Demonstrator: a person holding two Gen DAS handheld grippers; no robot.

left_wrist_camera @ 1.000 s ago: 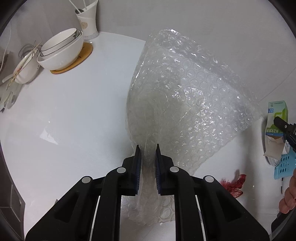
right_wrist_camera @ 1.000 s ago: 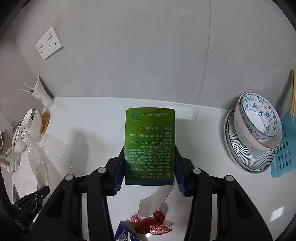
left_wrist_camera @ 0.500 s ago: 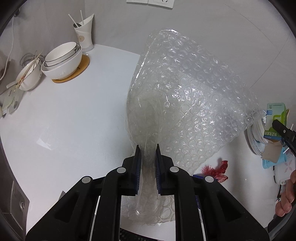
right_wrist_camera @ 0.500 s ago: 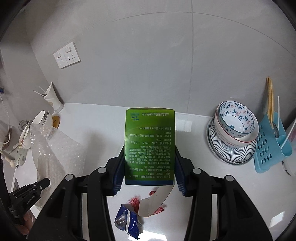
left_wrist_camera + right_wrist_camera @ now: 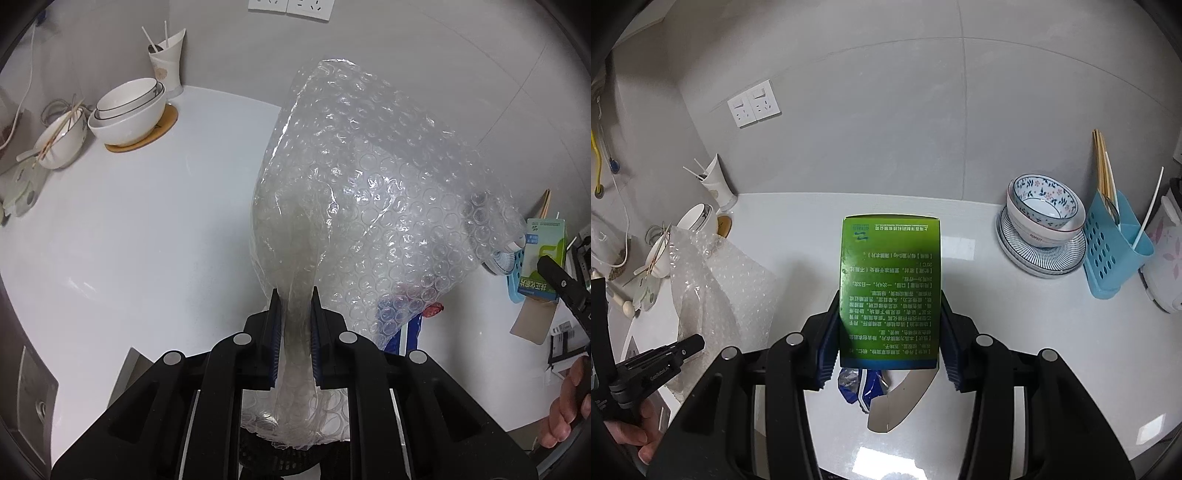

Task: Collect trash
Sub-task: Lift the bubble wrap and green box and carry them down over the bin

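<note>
Both grippers have lifted up and pulled back from the worktop [image 5: 960, 221] compared with a second ago, so more wall and sockets show now. The left gripper [image 5: 294, 325] is clamped on a bunched neck of bubble wrap [image 5: 369, 206], which hangs clear of the surface. The right gripper [image 5: 889, 332] is squeezing a green carton [image 5: 890, 288] by its sides, open flap dangling underneath. My guess is both pieces are on their way to a bin, though I can't make one out for sure. A blue wrapper [image 5: 862, 384] and a red scrap [image 5: 434, 309] are still lying on the worktop, so there's more to collect.
</note>
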